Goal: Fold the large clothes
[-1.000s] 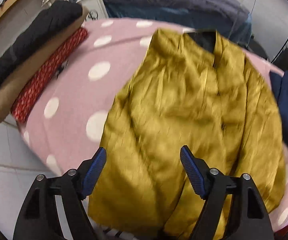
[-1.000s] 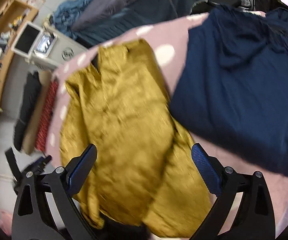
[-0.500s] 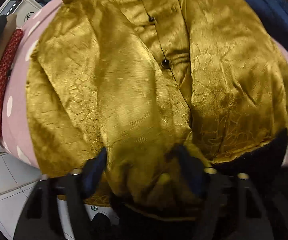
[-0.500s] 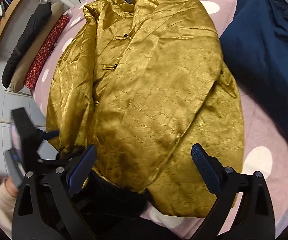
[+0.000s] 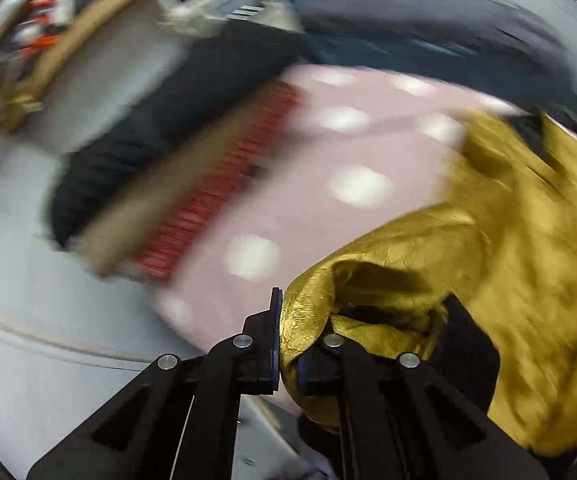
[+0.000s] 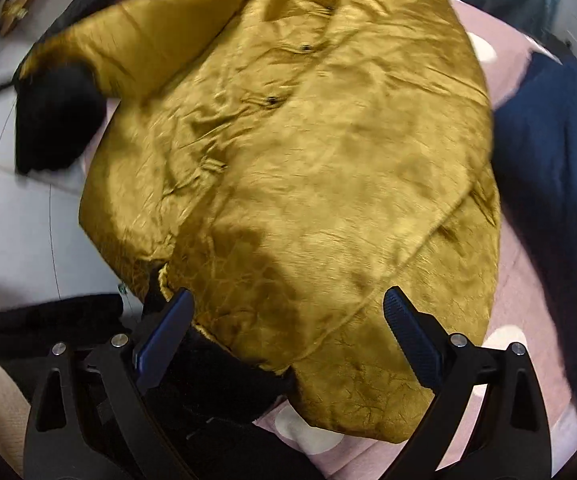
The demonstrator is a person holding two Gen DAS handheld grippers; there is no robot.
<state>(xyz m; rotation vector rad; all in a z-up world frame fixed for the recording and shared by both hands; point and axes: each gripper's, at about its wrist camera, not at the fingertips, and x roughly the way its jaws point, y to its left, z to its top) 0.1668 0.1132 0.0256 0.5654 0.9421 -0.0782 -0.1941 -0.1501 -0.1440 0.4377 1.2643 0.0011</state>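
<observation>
The left gripper (image 5: 288, 344) is clenching a bunched fold of the gold jacket (image 6: 308, 160), its jaws nearly together on the fabric, with the black lining (image 5: 468, 344) showing at about 4 o'clock of the grip. The right gripper (image 6: 288, 328) is hovering with its jaws spread wide and nothing between them, over the jacket's lower hem. The jacket is lying across the pink polka-dot cover (image 5: 288, 200), filling most of the right wrist view; one sleeve is stretching toward 10 o'clock, ending in a dark cuff (image 6: 52, 120) that is overhanging the cover's edge above the pale floor (image 6: 20, 216). In the left wrist view bare cover is lying open from 9 to 12 o'clock of the jacket, bounded at 10 o'clock by a red patterned bundle (image 5: 216, 192) and a black garment (image 5: 148, 132) just beside it. A navy garment (image 6: 556, 200) is lying against the jacket's edge at 3 o'clock in the right wrist view. Heavy motion blur is smearing the left wrist view, so the shelf and the items at its top are hard to make out. The dark mass beneath the right gripper's left finger is too shadowed to identify.
</observation>
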